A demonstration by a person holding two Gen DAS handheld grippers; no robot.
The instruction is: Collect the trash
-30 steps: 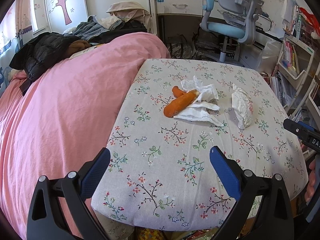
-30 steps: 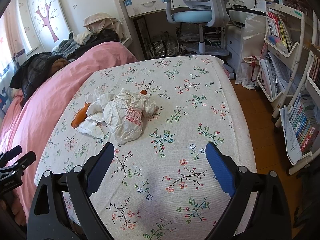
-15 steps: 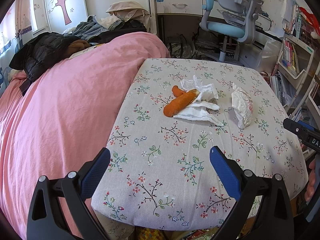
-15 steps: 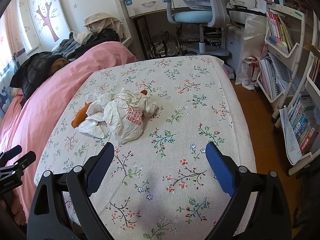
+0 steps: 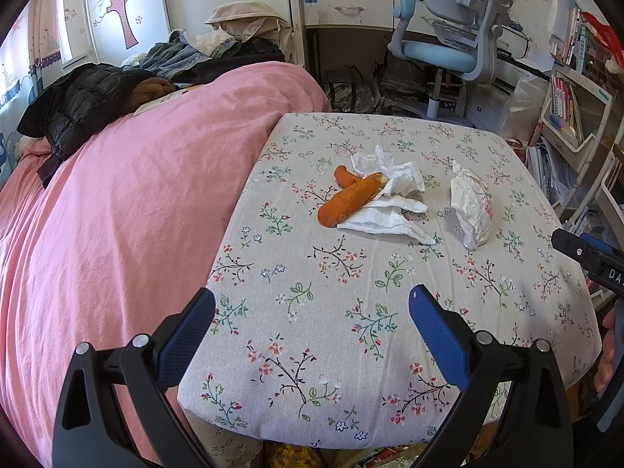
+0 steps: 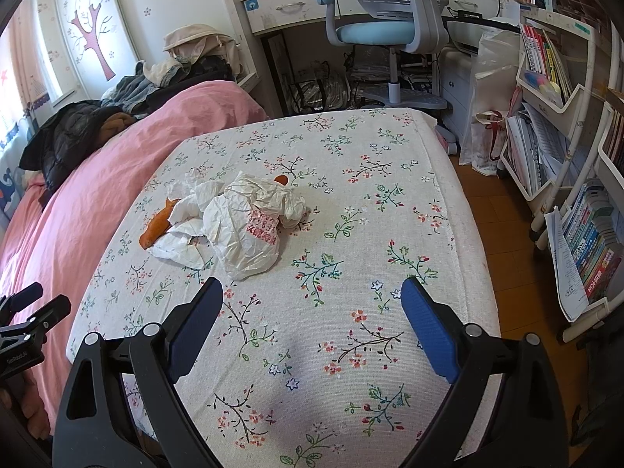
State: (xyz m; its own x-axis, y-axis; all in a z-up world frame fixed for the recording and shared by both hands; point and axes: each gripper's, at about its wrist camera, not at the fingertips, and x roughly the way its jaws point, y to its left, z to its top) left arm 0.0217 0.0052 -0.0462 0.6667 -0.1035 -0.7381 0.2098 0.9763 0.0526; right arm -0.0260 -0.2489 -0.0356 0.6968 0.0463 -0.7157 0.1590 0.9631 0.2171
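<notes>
Here the left claw (image 5: 312,312) hangs over the near end of the surface (image 5: 351,351), its blue-padded jaws spread wide with nothing between them. The right claw (image 6: 312,304) stands the same way, jaws wide apart and empty, above the flowered cloth of that surface. Beyond the left claw, toward the middle of the cloth, lies a large carrot (image 5: 351,199), its far end resting on crumpled white tissues (image 5: 390,202); a smaller carrot piece (image 5: 343,175) lies just behind it, touching or nearly touching. To the right of these, apart from them, sits a crumpled white plastic bag (image 5: 472,206) with pink print. From the right wrist view the bag (image 6: 249,230) is the nearest piece of trash, just ahead of the left jaw, and it hides part of the tissues (image 6: 183,241) and most of the carrot (image 6: 156,228), whose orange end shows at the left. A pink bed cover (image 5: 117,214) lies against the left side of the surface, with a black jacket (image 5: 78,105) and other clothes heaped at its far end. Further off stand a blue and grey desk chair (image 5: 448,46) and, on the right, shelves of books (image 6: 565,78).
</notes>
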